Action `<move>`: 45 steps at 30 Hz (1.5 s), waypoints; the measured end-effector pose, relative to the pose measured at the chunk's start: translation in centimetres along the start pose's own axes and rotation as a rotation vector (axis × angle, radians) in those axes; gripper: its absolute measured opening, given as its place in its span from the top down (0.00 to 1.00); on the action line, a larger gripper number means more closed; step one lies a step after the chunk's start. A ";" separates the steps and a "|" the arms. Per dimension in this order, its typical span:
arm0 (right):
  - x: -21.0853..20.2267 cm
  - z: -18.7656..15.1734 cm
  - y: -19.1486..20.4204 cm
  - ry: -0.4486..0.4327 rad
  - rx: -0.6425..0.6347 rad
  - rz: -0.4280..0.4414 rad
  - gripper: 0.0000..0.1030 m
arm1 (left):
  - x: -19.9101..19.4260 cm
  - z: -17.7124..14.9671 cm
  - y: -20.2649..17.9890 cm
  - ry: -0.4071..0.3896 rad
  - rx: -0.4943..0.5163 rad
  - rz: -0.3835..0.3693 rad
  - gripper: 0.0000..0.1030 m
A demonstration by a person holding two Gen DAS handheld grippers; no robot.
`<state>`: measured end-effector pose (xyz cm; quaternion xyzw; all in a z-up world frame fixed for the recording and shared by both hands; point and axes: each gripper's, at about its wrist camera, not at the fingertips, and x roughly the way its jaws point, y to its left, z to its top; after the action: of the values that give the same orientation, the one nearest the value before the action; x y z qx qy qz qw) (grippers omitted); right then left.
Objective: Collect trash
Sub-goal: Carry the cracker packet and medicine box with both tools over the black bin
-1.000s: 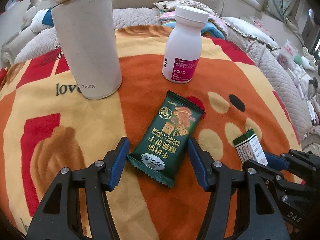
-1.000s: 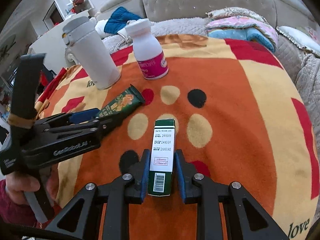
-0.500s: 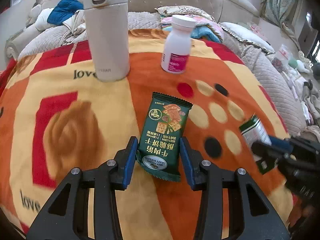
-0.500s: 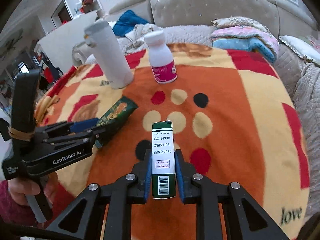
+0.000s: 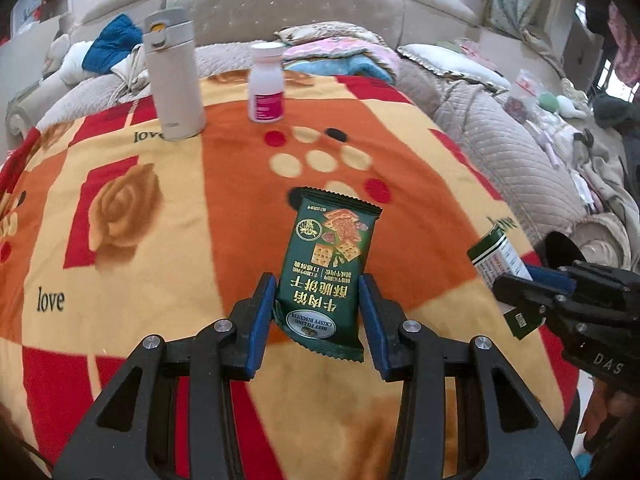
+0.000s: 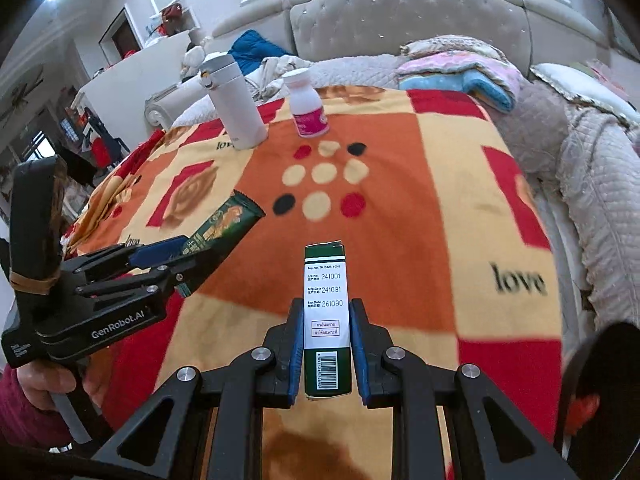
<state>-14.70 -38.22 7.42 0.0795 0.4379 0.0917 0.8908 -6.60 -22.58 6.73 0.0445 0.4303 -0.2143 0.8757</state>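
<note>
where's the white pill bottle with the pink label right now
The pill bottle stands upright at the blanket's far end, just right of the white thermos in both views.

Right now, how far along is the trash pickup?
Done: both trash items look lifted clear of the blanket. In hand: the left gripper has its jaws shut on the green biscuit packet; the right gripper has its jaws shut on the small green-and-white box. Left: dropping both off; no bin is in view. The thermos and the pill bottle stand upright and untouched on the blanket.
</note>
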 end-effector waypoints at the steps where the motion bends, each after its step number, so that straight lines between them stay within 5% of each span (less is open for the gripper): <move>1: -0.5 -0.6 -0.3 -0.002 0.007 -0.006 0.80 | -0.3 -0.4 -0.6 -0.006 0.008 0.000 0.61; 30: -5.6 -6.1 -5.9 -0.053 0.153 -0.069 0.80 | -1.3 -2.9 -9.3 -0.009 0.096 -0.028 0.62; 45: -8.6 -8.8 -12.9 -0.066 0.272 -0.149 0.80 | 1.2 -2.3 -17.0 0.029 0.205 -0.106 0.62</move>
<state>-25.68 -52.24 5.83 0.1698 0.4215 -0.0377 0.8900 -14.67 -37.73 6.22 0.1140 0.4207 -0.3027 0.8476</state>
